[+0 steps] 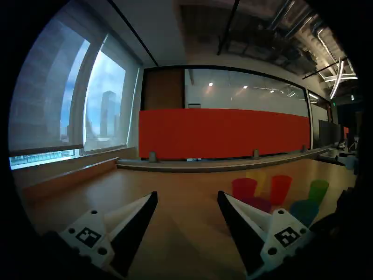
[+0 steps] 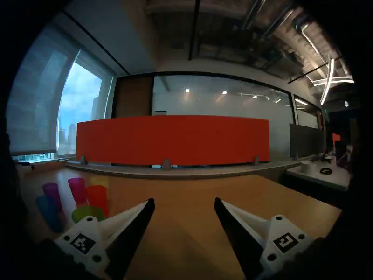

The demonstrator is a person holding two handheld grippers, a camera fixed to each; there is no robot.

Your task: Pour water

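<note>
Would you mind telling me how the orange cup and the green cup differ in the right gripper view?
Colour: the orange cup is orange-red, the green cup lime. Place: the green cup stands nearer the camera, the orange cup just behind it. Cover: the right gripper hides the green cup's base, while the orange cup shows more. Both stand upright on the table.

Red divider panel (image 1: pixel 224 133) along the wooden desk's (image 1: pixel 186 186) far edge, bright window (image 1: pixel 105 112) beside it.
</note>
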